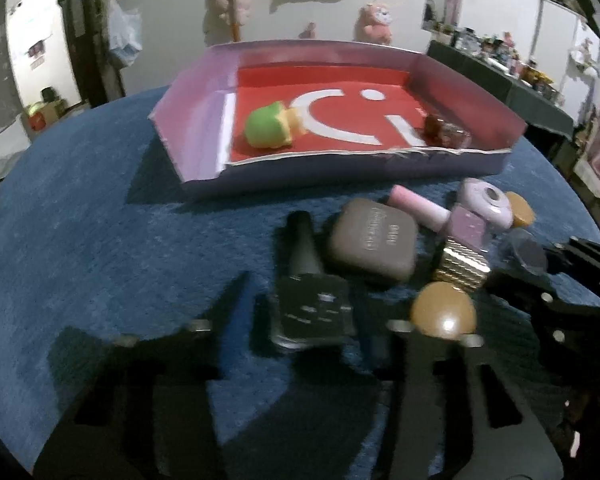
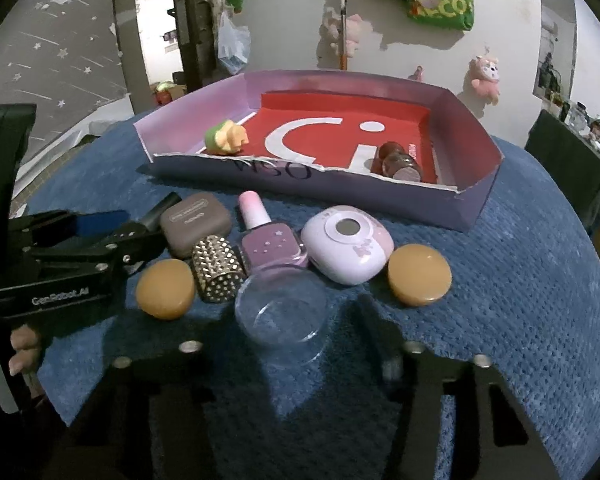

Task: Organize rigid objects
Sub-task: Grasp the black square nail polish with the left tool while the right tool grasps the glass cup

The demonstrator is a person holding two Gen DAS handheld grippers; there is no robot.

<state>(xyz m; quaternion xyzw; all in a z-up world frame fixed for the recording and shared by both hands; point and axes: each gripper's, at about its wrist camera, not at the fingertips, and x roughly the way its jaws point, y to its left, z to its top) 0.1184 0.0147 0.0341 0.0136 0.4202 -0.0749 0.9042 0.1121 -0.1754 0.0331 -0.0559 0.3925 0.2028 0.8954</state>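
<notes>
Blue carpet-like cloth point(image 2: 520, 280) covers the round table, with plush toys hung on the wall behind. Left gripper point(image 1: 312, 312) has its fingers spread wide on either side of the dark nail polish bottle point(image 1: 310, 300), not yet pinching it. Right gripper point(image 2: 292, 344) is likewise open and holds nothing, its fingers flanking the clear plastic cup point(image 2: 282, 312) lying just ahead. Around these cluster a brown case point(image 2: 196, 222), a gold studded cylinder point(image 2: 218, 268), a pink polish bottle point(image 2: 266, 240), a lilac compact point(image 2: 346, 242) and two amber discs, one point(image 2: 166, 294) near the left gripper, another point(image 2: 420, 274) further right. Beyond sits the shallow cardboard tray point(image 2: 472, 204), already holding a green toy point(image 2: 224, 138) and a reddish jar point(image 2: 398, 162). Judging by this, sorting is partly done; the step in hand looks like picking. Next, each pair of fingers would need to close squarely, then lift over the tray's torn front wall
</notes>
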